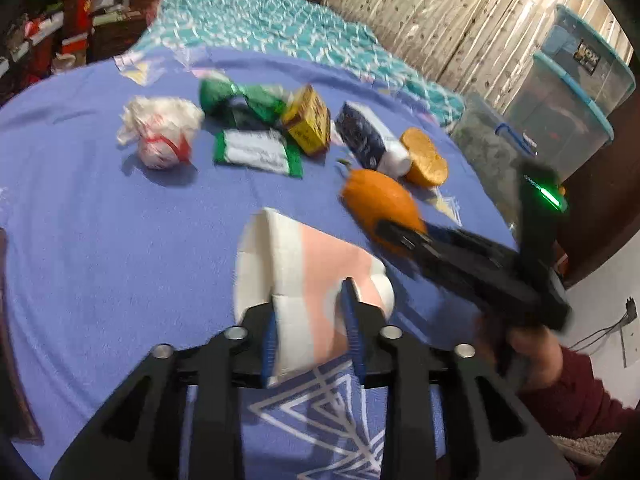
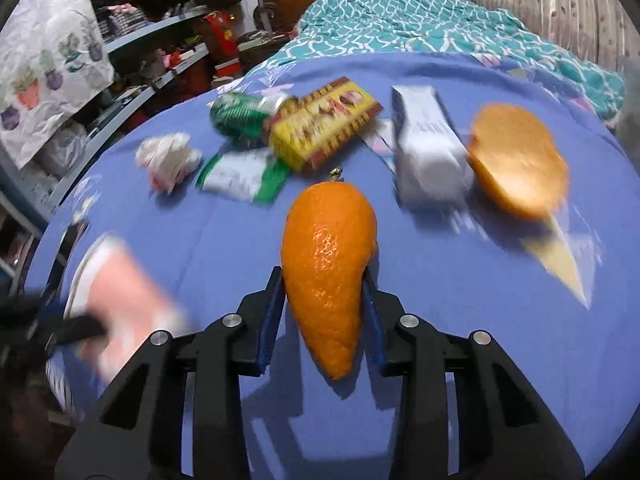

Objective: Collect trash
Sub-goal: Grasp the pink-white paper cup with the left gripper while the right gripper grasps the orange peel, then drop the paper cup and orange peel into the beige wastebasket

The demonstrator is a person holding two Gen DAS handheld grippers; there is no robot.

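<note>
A purple blanket point(image 1: 100, 220) covered the bed, with a teal patterned quilt point(image 1: 260, 20) bunched at the far end. At far left in the right wrist view hung a white cloth point(image 2: 48, 60) printed with potted plants; its script was cut off, only "ome" legible. Stacked clear storage bins point(image 1: 576, 92) stood at far right, their label blurred.

The left gripper point(image 1: 312, 320) was clamped on a pink-and-white paper cup point(image 1: 312, 272), its rim tipped toward the far left. The right gripper point(image 2: 324, 308) pinched an orange peel point(image 2: 330, 264) between its blue pads, the peel's stem end pointing away.

Still on the blanket lay a white-and-blue carton point(image 2: 428, 152), a yellow box point(image 2: 324, 120), a second orange peel point(image 2: 520, 160), green wrappers point(image 2: 244, 114), a green-and-white packet point(image 2: 244, 176) and a crumpled white bag point(image 2: 168, 160); their printing was too blurred to read.
</note>
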